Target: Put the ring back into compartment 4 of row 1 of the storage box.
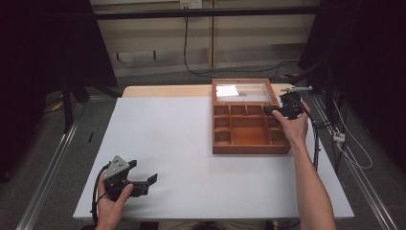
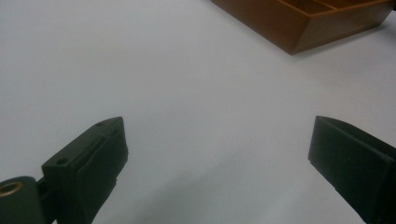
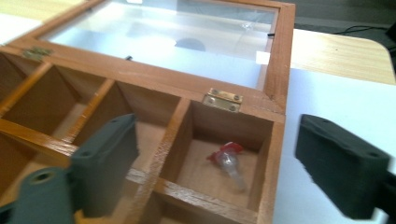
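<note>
Inside corner compartment (image 3: 219, 154): small vial (image 3: 229, 164)

text: none legible | labels: none legible | brands: none legible | numbers: none legible | signs: none legible | surfaces checked: wooden box (image 1: 251, 143), glass lid (image 3: 159, 39), table (image 1: 167, 143)

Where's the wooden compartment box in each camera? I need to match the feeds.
High view: the wooden box lies far right on the table, lid open, with the right gripper over its right rear corner.
Left gripper view: one corner of it, top right.
Right gripper view: across left and centre, a small red-capped item in its corner compartment.
Shared landmark: the white table.
</note>
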